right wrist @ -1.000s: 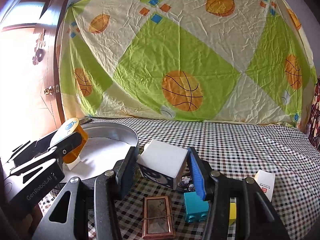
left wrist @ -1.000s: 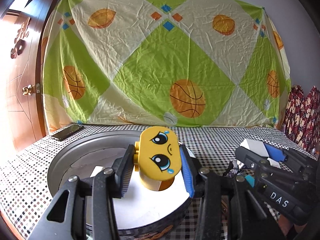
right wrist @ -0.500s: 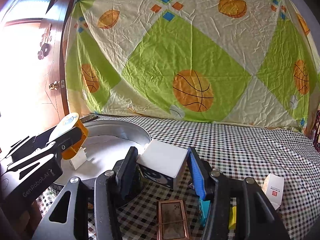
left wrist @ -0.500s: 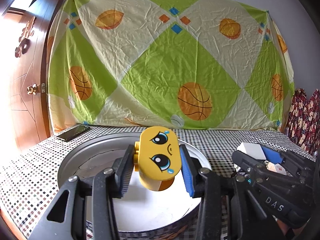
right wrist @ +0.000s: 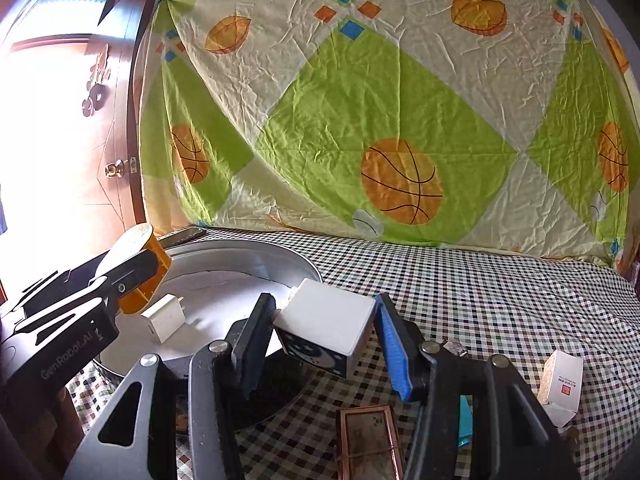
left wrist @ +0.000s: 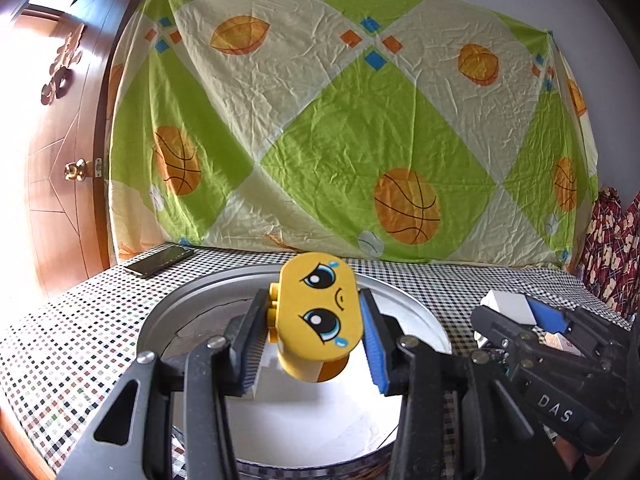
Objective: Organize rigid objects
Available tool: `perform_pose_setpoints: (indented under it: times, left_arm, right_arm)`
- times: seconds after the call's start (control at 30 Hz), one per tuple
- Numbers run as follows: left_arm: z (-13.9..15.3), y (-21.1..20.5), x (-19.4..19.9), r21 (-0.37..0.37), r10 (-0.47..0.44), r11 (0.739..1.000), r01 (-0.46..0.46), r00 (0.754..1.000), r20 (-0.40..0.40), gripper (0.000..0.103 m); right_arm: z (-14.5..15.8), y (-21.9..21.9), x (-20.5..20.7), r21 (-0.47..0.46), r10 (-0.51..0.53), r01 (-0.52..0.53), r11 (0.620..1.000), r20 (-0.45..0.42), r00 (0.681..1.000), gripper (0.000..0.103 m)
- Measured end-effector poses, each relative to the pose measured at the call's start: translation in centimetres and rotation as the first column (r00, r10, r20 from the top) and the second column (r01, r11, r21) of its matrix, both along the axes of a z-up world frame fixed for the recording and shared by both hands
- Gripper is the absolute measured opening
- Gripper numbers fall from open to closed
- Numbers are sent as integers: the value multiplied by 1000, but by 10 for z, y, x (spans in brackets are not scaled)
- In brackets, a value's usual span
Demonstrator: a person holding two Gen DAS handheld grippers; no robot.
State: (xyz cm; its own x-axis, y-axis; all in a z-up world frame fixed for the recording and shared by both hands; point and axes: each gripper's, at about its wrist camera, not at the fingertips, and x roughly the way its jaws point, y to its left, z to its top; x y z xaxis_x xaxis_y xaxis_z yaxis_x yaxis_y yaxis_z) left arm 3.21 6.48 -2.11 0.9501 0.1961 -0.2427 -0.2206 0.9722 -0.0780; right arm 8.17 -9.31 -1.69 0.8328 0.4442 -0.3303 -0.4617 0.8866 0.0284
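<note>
My left gripper (left wrist: pixel 312 336) is shut on a yellow toy block with a crying cartoon face (left wrist: pixel 318 312) and holds it above the round metal pan (left wrist: pixel 416 316). From the right wrist view the block (right wrist: pixel 150 268) hangs over the pan's left side (right wrist: pixel 256 250). My right gripper (right wrist: pixel 324 340) is shut on a white cube with a dark printed face (right wrist: pixel 326 330), held just right of the pan's rim, above the table. The cube also shows in the left wrist view (left wrist: pixel 506 304). A small white block (right wrist: pixel 164 318) lies inside the pan on its white liner.
On the checkered tablecloth (right wrist: pixel 480 292) lie a copper-framed rectangle (right wrist: pixel 368 440), a teal block (right wrist: pixel 464 424) partly hidden by my right finger, and a small white carton (right wrist: pixel 562 386). A phone (left wrist: pixel 158 260) lies behind the pan. A patterned sheet hangs behind; a wooden door stands at left.
Both grippers rose slightly with their loads. The right gripper carried the white cube left, closer to the pan's rim. The yellow block stays over the pan.
</note>
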Motion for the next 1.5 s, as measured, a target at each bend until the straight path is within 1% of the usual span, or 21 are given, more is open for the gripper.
perform_pose_setpoints:
  times: [0.57,0.97,1.13,1.27,1.33,1.4,1.5]
  left_arm:
    - [-2,22,2,-20,37,999,-38,999,-33,43]
    - [-1,41,6,-25,60,998,-62,995,-82,43]
    - [2,57,10,-32,70,997,-74,990,-119,43]
    - [1,70,21,-63,42,997,-55,982,-185,43]
    - [-2,75,27,-70,36,996,-52,977,-212,43]
    - [-5,78,33,-66,36,996,-53,970,-239,43]
    - [-9,82,40,-51,41,997,-57,962,-270,43]
  right_arm:
    - [1,14,1,-13,31,-31,999,16,999,53]
    - [10,30,5,-18,76,-76,997,9,997,53]
    - [14,43,20,-14,120,-121,993,-42,992,53]
    - [11,56,37,-30,148,-151,988,-103,984,53]
    - [7,64,46,-44,157,-165,985,-147,977,53]
    - [3,71,53,-50,165,-176,983,-182,969,53]
    - [-1,81,59,-74,172,-191,979,-208,963,53]
